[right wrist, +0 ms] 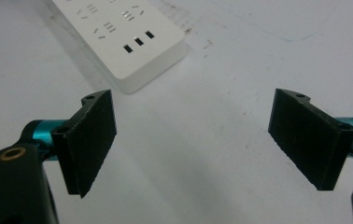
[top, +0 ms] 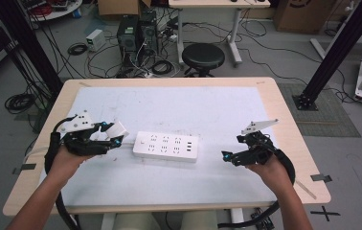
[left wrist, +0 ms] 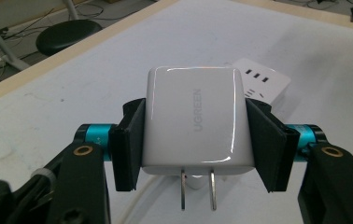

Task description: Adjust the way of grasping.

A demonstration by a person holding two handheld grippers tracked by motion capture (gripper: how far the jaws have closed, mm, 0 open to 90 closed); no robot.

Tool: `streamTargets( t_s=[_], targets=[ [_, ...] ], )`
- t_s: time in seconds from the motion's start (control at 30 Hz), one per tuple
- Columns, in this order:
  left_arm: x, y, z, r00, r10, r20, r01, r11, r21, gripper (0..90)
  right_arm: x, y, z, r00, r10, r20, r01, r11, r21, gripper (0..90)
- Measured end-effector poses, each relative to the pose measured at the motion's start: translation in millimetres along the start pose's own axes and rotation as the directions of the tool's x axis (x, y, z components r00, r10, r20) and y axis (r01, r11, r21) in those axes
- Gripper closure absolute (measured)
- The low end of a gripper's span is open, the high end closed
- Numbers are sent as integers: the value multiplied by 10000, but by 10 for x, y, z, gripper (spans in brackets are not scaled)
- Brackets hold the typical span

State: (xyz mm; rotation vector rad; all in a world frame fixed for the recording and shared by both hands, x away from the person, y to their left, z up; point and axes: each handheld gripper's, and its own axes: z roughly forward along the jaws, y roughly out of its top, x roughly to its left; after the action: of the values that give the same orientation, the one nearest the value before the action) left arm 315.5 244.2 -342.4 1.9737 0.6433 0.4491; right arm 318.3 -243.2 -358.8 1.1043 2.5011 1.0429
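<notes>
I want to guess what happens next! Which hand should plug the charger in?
Probably the left: the left gripper already clamps the white charger near the power strip. The right gripper is open, holding nothing.

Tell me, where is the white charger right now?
The charger is clamped in the left gripper, at the table's left, just left of the power strip.

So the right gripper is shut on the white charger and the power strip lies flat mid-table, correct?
Not quite: the left gripper is shut on the white charger, as the left gripper view shows. The right gripper is open. The power strip does lie flat mid-table.
</notes>
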Motion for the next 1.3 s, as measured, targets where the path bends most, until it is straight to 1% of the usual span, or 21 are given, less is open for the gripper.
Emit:
streamTargets(
  t_s=[0.1,0.2,0.27,0.33,0.4,0.5,0.53,0.6,0.67,0.8,0.87,0.9,0.93,0.97,1.0,1.1,1.13,1.2,1.23,1.27,1.3],
  targets=[
    [-75,13,48,9990,259,351,-259,9997,-9,425,26,9,8,9997,8,-237,-13,9998,-216,155],
    [-157,37,107,9958,662,631,-670,9977,100,425,49,25,19,9986,207,-479,-214,9997,-139,162],
    [-201,52,142,9926,928,788,-945,9954,184,425,65,36,32,9977,264,-628,-264,9997,7,165],
    [-239,66,178,9897,1082,937,-1102,9938,164,425,84,42,52,9955,356,-881,-349,9993,92,164],
    [-278,77,213,9873,1169,1078,-1191,9928,141,425,106,42,63,9945,389,-977,-373,9991,183,164],
    [-342,81,261,9818,1411,1269,-1434,9896,92,425,122,41,83,9915,470,-1215,-451,9988,179,164],
    [-361,83,274,9788,1574,1310,-1601,9871,98,425,124,42,87,9898,575,-1307,-563,9983,129,164],
    [-395,83,299,9745,1750,1404,-1784,9839,125,425,130,47,94,9832,866,-1608,-865,9962,77,164],
    [-417,84,321,9697,1928,1500,-1973,9802,153,425,140,59,104,9764,1002,-1911,-1019,9948,5,164],
    [-461,87,370,9637,2131,1606,-2183,9758,151,425,181,105,122,9623,1335,-2369,-1380,9904,-22,165],
    [-487,90,392,9613,2209,1646,-2267,9738,168,425,191,131,133,9541,1506,-2590,-1558,9878,4,165],
    [-497,95,402,9591,2278,1679,-2344,9719,204,425,197,144,142,9494,1577,-2715,-1643,9864,-18,165],
    [-509,96,414,9587,2269,1717,-2331,9723,169,425,202,155,151,9461,1640,-2792,-1714,9852,-20,165],
    [-516,99,424,9562,2317,1787,-2382,9711,156,425,208,168,158,9407,1769,-2894,-1834,9830,47,165],
    [-526,103,434,9549,2340,1825,-2406,9705,142,425,212,179,171,9363,1826,-3001,-1914,9815,3,165],
    [-560,116,470,9501,2416,1975,-2479,9688,75,425,240,215,210,9213,2051,-3303,-2127,9770,131,165],
    [-571,121,480,9469,2497,2028,-2563,9666,65,425,249,224,219,9197,2092,-3323,-2160,9763,169,165],
    [-597,126,507,9442,2535,2103,-2600,9656,35,425,271,244,241,9188,2113,-3335,-2176,9759,189,163],
    [-609,128,520,9436,2542,2122,-2609,9654,34,425,282,256,248,9200,2184,-3255,-2241,9744,203,163],
    [-618,130,535,9415,2588,2157,-2658,9640,38,425,292,266,259,9203,2214,-3225,-2263,9738,226,163],
    [-627,132,548,9405,2613,2171,-2685,9633,40,425,301,276,271,9169,2241,-3301,-2275,9733,287,163]
  ],
)
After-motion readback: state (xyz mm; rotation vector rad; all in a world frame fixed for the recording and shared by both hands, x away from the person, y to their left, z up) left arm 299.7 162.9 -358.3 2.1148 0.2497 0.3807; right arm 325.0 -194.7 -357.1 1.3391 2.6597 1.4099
